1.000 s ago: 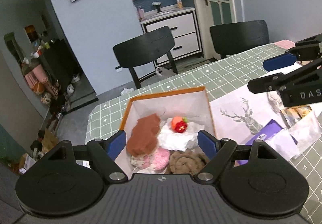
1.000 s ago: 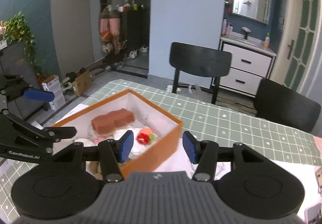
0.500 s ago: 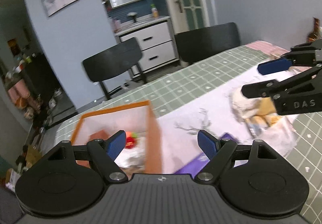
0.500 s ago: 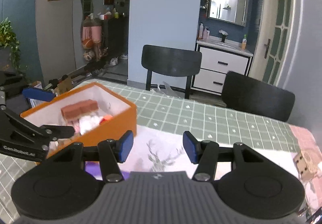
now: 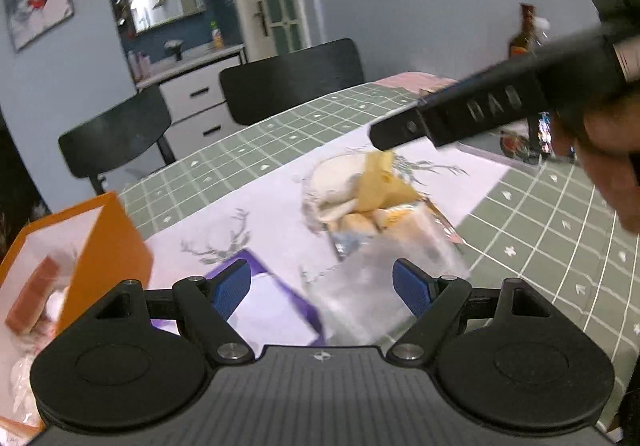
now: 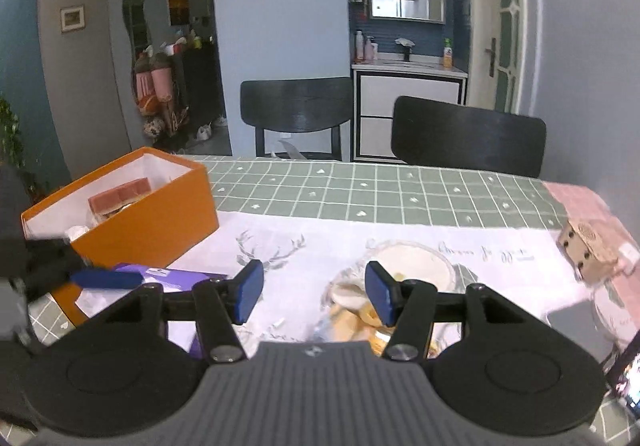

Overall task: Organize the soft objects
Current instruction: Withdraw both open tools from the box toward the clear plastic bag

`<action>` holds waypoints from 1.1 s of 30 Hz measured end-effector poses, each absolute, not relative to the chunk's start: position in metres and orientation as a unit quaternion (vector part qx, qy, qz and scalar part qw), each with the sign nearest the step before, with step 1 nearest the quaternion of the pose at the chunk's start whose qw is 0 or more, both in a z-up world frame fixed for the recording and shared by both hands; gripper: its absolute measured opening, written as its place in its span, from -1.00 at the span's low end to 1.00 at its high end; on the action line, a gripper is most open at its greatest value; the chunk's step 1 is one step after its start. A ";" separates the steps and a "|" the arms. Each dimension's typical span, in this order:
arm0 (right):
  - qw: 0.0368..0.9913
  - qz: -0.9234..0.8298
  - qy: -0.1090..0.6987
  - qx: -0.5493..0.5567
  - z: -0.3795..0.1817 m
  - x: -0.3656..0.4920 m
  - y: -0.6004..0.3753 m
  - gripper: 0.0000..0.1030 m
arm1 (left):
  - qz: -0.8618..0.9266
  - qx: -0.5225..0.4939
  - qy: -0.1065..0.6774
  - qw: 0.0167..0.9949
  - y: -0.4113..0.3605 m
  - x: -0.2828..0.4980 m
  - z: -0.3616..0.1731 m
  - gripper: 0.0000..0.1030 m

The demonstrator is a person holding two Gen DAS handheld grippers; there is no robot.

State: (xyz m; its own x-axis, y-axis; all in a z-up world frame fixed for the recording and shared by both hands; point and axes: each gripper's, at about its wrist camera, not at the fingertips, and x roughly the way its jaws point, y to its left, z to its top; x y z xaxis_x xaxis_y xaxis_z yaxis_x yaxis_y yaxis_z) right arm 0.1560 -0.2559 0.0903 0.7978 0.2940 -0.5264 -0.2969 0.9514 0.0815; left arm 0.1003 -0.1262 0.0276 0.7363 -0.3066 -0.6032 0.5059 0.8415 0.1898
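Note:
An orange box (image 5: 108,246) (image 6: 148,221) stands at the left with a brown soft block (image 6: 120,191) and pale soft things inside. A blurred pile lies on the deer-print mat: a white round pad (image 5: 336,181) (image 6: 412,262), a yellow wedge (image 5: 380,185) and a clear bag (image 5: 400,258) of pale pieces. My left gripper (image 5: 321,290) is open just before the bag, holding nothing. My right gripper (image 6: 315,296) hovers over the pile, jaws opening with nothing between them; in the left wrist view the right gripper (image 5: 460,113) reaches in from the upper right.
A purple box (image 6: 176,274) lies between the orange box and the pile. A wooden die-like cube (image 6: 586,250) sits at the right. Two black chairs (image 6: 468,133) stand behind the green checked table (image 6: 360,189). A bottle (image 5: 526,31) stands far right.
Both grippers have swung right and down, away from the orange box toward the pile on the mat. The box has slid to the left of both views.

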 end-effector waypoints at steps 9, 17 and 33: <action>0.943 0.155 0.294 0.031 0.071 0.155 -0.295 0.14 | -0.260 0.208 0.279 0.900 -0.164 0.090 -0.013 0.83; 0.941 0.130 0.306 0.062 0.058 0.162 -0.319 0.25 | -0.284 0.198 0.304 0.888 -0.175 0.099 -0.037 0.83; 0.938 0.133 0.315 0.059 0.053 0.160 -0.321 0.34 | -0.287 0.205 0.325 0.877 -0.188 0.128 -0.062 0.84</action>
